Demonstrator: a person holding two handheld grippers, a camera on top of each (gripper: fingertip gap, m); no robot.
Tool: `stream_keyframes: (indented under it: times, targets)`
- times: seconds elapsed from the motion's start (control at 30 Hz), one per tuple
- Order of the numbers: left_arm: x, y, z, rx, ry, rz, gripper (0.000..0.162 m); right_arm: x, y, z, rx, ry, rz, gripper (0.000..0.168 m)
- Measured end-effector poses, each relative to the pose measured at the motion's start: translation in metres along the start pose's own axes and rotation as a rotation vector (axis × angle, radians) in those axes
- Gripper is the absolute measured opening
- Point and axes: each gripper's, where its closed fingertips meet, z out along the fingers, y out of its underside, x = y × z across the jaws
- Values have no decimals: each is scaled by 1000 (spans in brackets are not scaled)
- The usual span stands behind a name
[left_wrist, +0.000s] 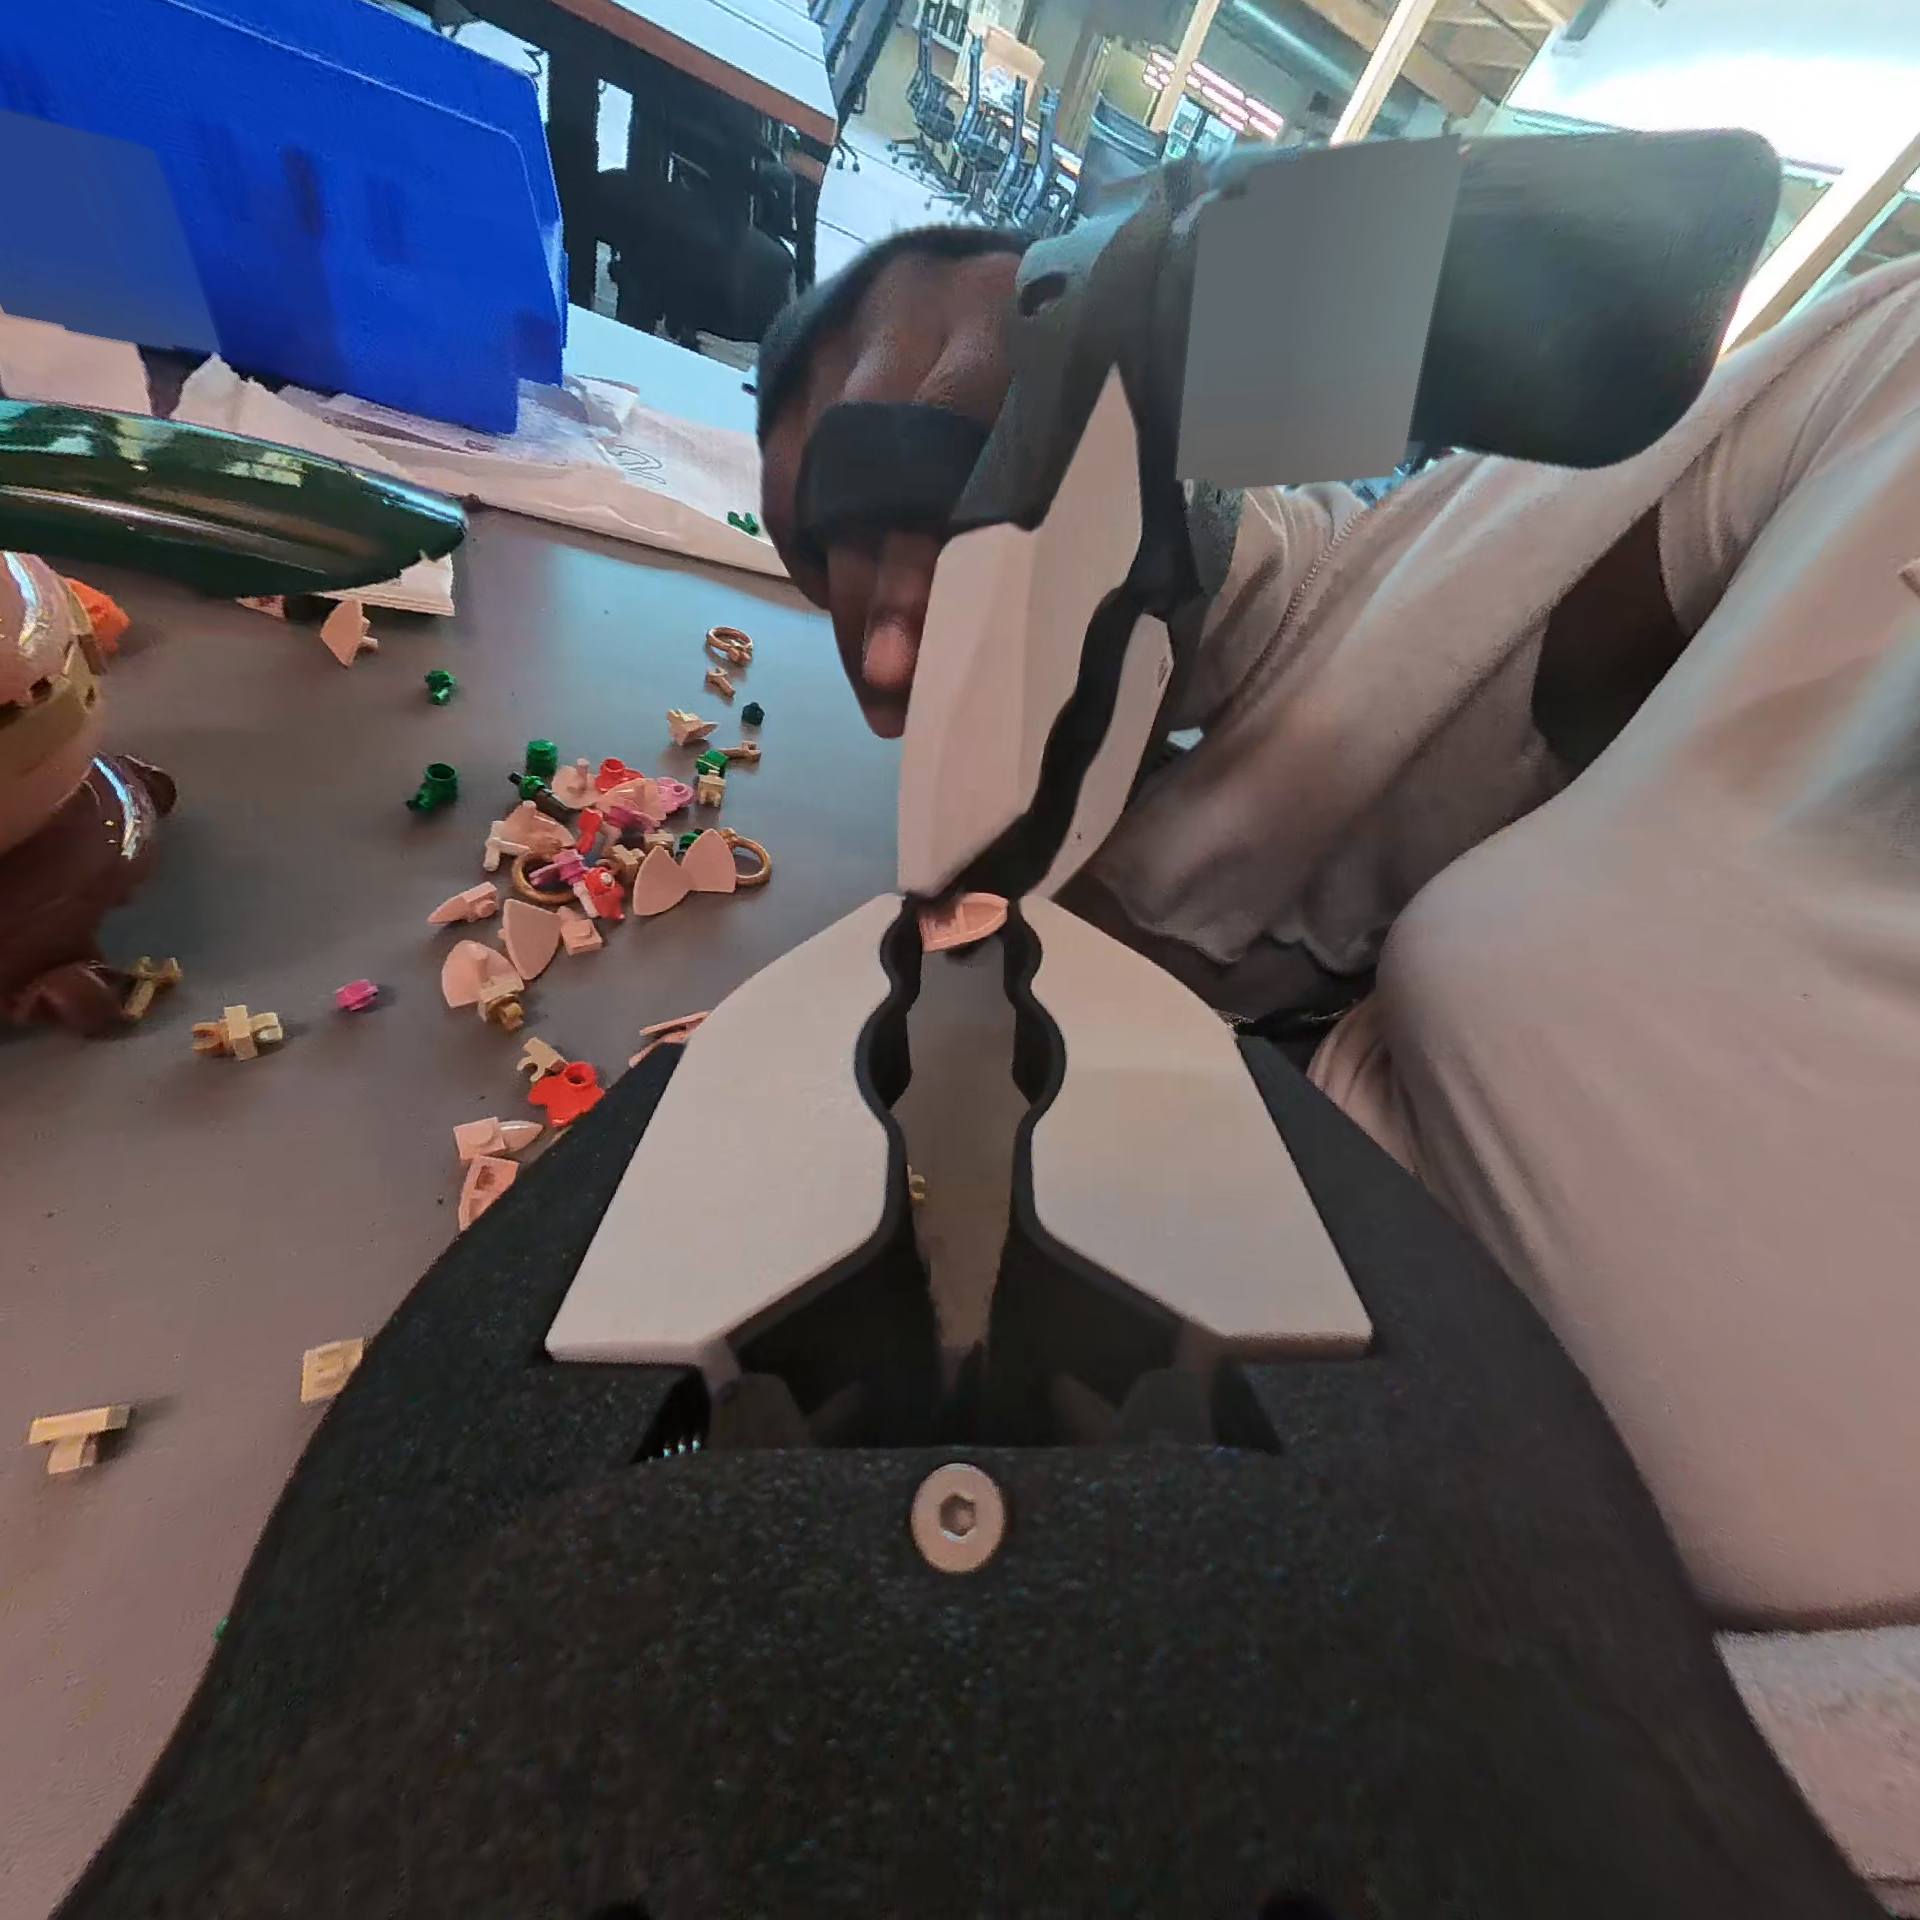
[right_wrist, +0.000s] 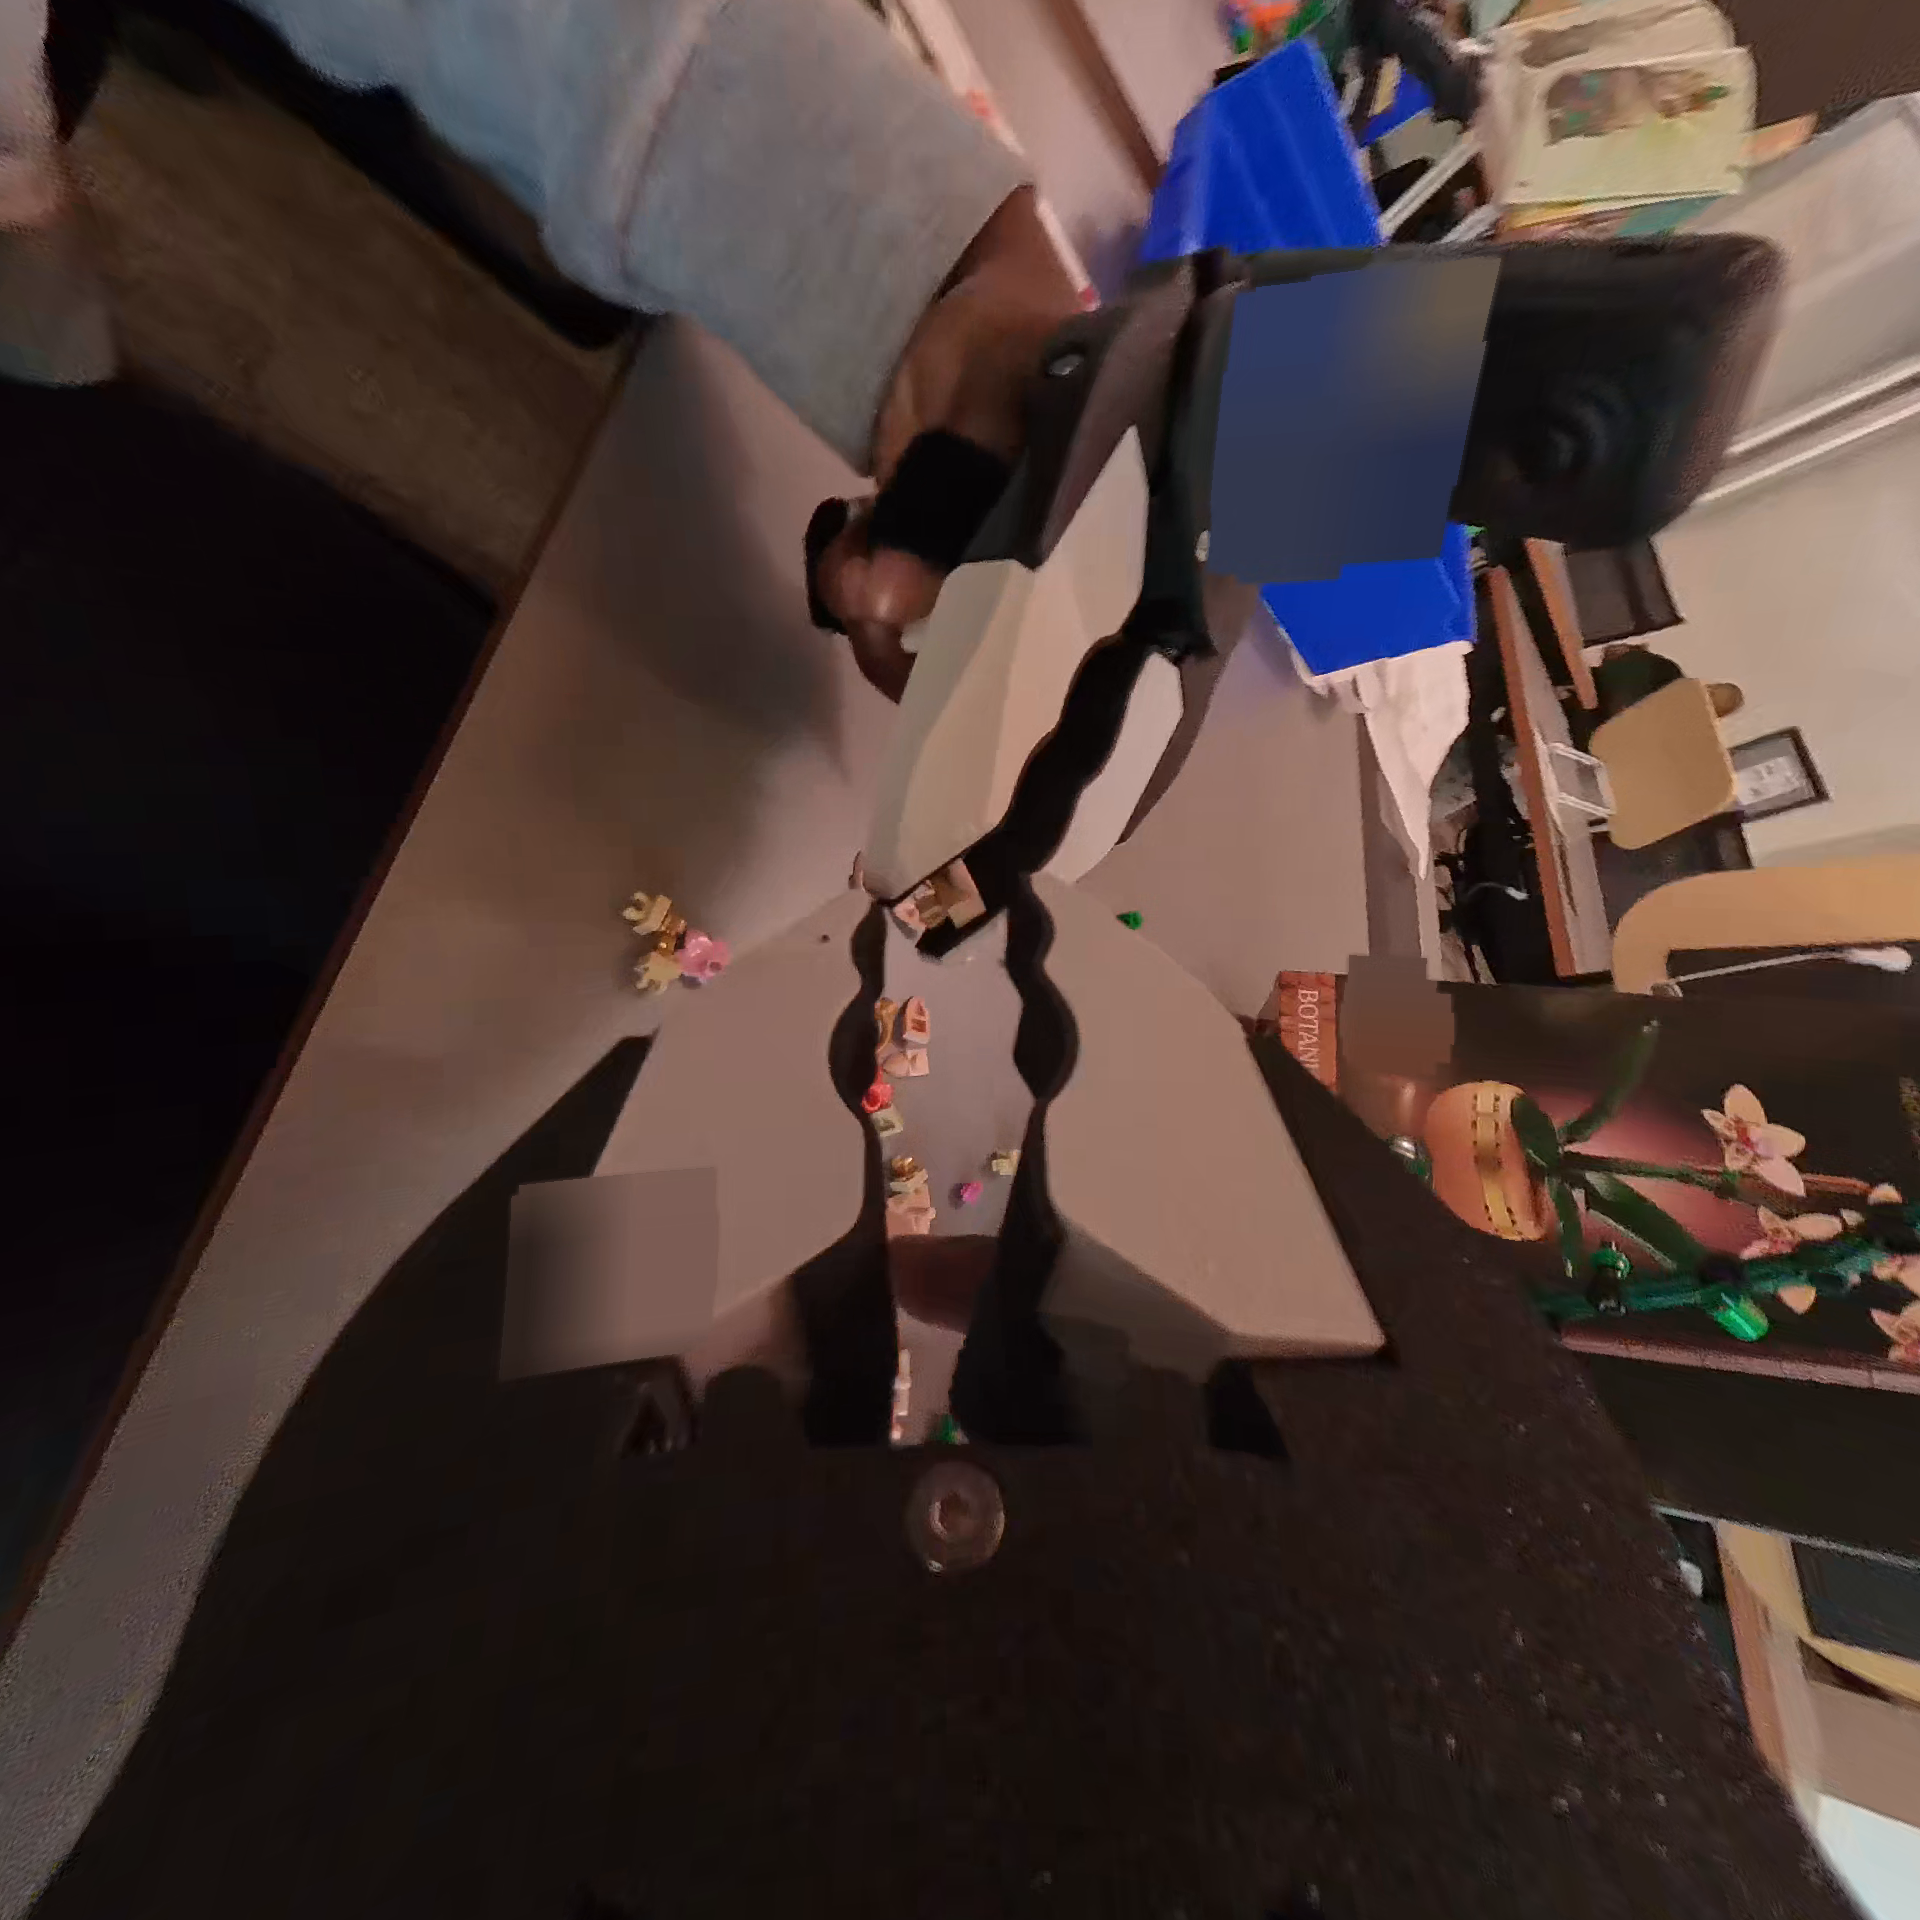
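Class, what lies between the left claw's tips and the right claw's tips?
A small pink brick, gripped by the left claw; the left wrist view shows it.

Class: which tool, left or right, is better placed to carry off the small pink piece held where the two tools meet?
Left, probably. The left tool has the pink piece between its tips; the right tool only meets it tip to tip, and its hold is unclear.

Small pieces (left_wrist: 582, 862) lie scattered on the table (left_wrist: 260, 1195).
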Motion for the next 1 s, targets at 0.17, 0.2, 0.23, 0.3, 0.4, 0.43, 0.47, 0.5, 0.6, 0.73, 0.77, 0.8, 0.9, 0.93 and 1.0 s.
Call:
stream_keyframes:
  times: [0.17,0.2,0.23,0.3,0.4,0.43,0.47,0.5,0.6,0.73,0.77,0.8,0.9,0.93,1.0]
  targets:
    - [4,4,-4,-24,30,-23,14,-2,-3,4,-4,-45,-114,14]
    - [5,5,-4,-32,38,-33,14,-3,-4,5,-15,-51,-158,15]
    - [5,6,-4,-38,45,-45,14,-5,-4,6,-29,-56,-206,16]
    - [8,9,-3,-51,77,-66,14,-7,-9,8,-46,-60,-298,23]
    - [14,8,-1,-41,127,-77,15,-9,-14,10,-53,-95,-362,23]
    - [13,9,-1,-41,124,-78,15,-9,-12,10,-58,-109,-355,20]
    - [14,7,-2,-27,127,-82,15,-8,-12,10,-50,-116,-323,17]
    - [15,2,-4,-1,139,-86,15,-5,-15,9,-18,-112,-261,11]
    - [14,-15,-11,106,150,-119,16,12,-18,6,78,2,-70,10]
    - [6,-40,-28,310,160,-151,21,43,-15,-1,258,240,334,11]
    - [7,-46,-32,357,186,-166,22,47,-16,-5,340,268,439,10]
    - [8,-51,-34,393,209,-183,21,51,-18,-9,424,297,521,10]
    - [14,-59,-34,455,275,-224,19,53,-29,-19,656,304,655,10]
    - [14,-59,-30,451,287,-245,21,52,-34,-21,716,292,661,10]
    - [17,-60,-27,461,327,-274,23,50,-39,-22,756,289,634,10]
